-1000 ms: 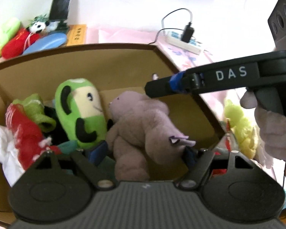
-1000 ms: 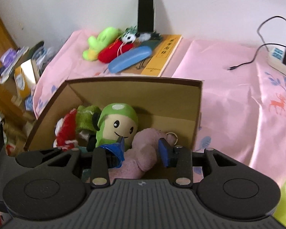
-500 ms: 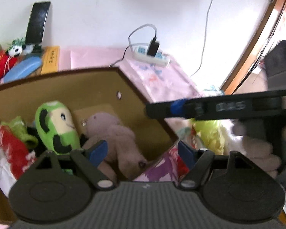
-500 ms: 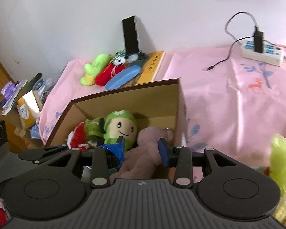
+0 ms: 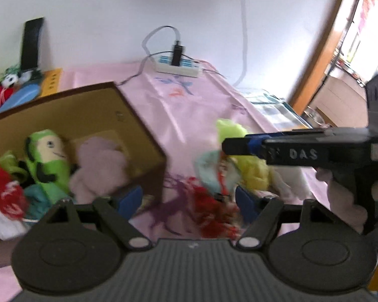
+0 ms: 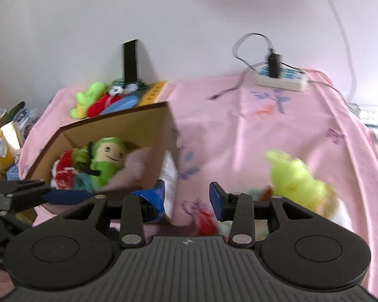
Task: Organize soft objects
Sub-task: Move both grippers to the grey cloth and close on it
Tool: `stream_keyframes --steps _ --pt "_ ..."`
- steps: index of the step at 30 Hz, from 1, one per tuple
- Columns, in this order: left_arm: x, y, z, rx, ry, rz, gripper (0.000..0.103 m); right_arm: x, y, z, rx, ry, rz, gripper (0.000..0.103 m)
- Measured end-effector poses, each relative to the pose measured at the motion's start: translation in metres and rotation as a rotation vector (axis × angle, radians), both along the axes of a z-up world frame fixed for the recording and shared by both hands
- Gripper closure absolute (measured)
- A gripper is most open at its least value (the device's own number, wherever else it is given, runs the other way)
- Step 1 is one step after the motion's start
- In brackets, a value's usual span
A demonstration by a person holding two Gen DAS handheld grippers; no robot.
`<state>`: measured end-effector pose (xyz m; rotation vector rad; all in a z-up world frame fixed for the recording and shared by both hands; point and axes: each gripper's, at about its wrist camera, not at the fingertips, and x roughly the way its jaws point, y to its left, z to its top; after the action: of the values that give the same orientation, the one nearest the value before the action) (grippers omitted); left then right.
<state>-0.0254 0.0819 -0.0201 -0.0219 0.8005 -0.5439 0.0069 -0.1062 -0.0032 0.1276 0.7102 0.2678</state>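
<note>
Both the left gripper and the right gripper have jaws wide apart, holding nothing. "DAS" is printed on the right one. The plush toys lie inside the cardboard box; the yellow-green toy lies on the pink cloth.

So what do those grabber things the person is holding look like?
Both the left gripper and the right gripper are black plastic, with a ribbed grey-black body, two round discs, silver screws and blue pads on the fingers. Seen side-on from the left wrist camera, the right one has white letters reading DAS.
</note>
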Motion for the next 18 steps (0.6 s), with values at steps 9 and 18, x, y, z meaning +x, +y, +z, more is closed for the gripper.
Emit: stream_keyframes --steps 9,18 --pt "-0.022 -0.058 -0.016 0.023 0.035 -0.069 0.026 -0.022 -0.06 0.0 0.038 0.057 -0.095 0.083" --pt "-0.027 -0.102 -0.029 0.05 0.061 -0.132 0.026 -0.039 -0.094 -0.018 0.106 0.182 -0.134 0.084"
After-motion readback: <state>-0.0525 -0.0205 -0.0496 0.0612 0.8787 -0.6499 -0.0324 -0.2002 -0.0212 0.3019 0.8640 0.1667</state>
